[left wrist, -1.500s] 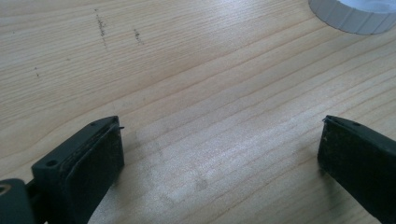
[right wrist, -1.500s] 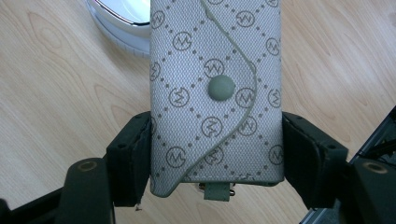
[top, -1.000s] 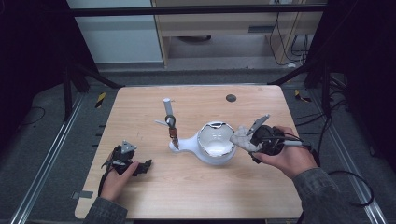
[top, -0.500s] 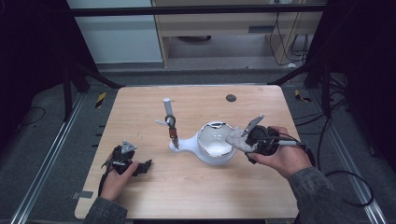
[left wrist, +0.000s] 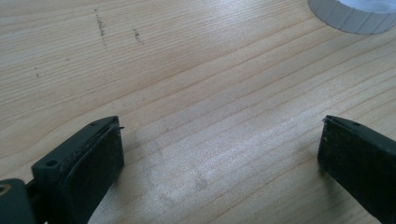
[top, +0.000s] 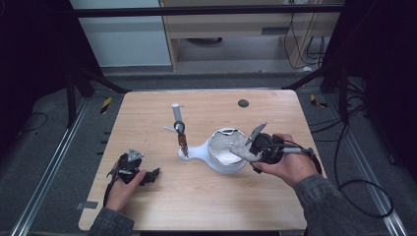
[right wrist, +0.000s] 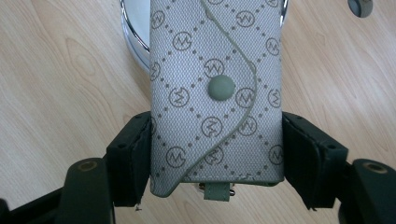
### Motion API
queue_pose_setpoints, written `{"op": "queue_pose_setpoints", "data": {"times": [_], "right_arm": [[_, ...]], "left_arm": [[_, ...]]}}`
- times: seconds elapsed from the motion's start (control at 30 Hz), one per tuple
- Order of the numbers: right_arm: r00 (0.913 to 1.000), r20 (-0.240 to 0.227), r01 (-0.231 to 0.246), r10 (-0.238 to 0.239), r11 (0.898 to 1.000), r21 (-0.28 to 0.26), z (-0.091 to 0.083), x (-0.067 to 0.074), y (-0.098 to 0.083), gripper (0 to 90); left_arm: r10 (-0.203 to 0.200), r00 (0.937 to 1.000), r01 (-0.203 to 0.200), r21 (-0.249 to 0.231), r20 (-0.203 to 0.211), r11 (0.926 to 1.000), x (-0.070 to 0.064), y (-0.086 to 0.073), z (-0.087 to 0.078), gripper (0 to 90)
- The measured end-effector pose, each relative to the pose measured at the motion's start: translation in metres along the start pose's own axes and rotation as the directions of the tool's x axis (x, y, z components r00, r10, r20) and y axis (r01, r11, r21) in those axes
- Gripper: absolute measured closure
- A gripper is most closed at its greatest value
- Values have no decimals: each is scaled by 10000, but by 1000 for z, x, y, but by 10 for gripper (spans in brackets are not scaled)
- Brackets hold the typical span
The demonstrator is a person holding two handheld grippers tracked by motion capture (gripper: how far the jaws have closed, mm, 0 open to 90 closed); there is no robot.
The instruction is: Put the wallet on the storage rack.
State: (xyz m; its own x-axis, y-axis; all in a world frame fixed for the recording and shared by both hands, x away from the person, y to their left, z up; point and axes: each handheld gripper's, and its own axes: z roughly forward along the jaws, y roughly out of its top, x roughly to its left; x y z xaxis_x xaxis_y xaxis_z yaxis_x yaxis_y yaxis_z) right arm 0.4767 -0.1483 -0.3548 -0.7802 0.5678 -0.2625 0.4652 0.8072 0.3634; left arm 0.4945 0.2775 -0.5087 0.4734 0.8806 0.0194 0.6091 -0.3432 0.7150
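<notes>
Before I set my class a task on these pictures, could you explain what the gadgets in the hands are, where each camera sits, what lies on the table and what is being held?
A person sits at a wooden table with a hand-held two-jaw gripper in each hand. One camera looks down from above; the other two ride on the grippers and look along their black jaws.

The left gripper rests on the table with its jaws wide apart and nothing between them.

The right gripper is clamped on a grey patterned snap pouch, held over a white bowl-shaped vessel with a spout.

Also on the table: a small upright tool near the spout, and a dark round spot near the far edge.
</notes>
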Motion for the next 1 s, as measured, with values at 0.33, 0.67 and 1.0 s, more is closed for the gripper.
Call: {"op": "queue_pose_setpoints", "data": {"times": [0.33,0.67,1.0], "right_arm": [[9996,-130,242,-242,9997,15,5,6,12,311],[9994,-244,262,-260,9996,78,8,9,18,311],[9990,-360,278,-271,9994,210,12,12,24,311]], "left_arm": [[2,10000,-2,1,0,10000,0,0,0,0],[2,10000,-2,4,0,10000,0,0,0,0],[5,10000,-5,4,-2,10000,0,0,0,0]]}}
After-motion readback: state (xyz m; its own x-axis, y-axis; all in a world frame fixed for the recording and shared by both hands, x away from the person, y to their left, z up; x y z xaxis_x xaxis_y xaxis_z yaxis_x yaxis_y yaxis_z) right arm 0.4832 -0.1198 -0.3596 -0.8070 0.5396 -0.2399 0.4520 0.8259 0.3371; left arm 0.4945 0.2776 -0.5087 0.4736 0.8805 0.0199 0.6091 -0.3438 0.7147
